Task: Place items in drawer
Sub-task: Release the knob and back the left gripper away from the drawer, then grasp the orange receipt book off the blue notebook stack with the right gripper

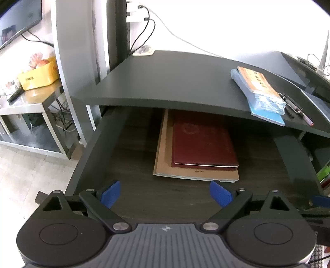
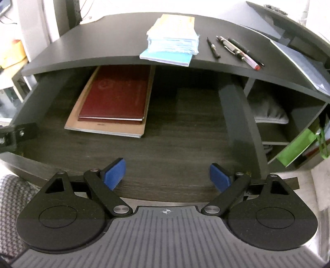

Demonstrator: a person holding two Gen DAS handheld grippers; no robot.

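Drawer (image 2: pixel 175 144) pulled out, dark woodgrain floor; maroon hardback (image 2: pixel 117 96) flat on kraft-brown notebook (image 2: pixel 107 127) inside, left of centre. On matte black desk top (image 2: pixel 103 41): stack of blue booklets (image 2: pixel 173 47), slim pens (image 2: pixel 239 50) beside. Left gripper (image 1: pixel 166 194) and right gripper (image 2: pixel 167 174) spread wide, blue pads holding nothing

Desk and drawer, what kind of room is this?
Probably a home study corner: a dark desk with pens and stacked books on top, notebooks in its open drawer, and a TV nearby.
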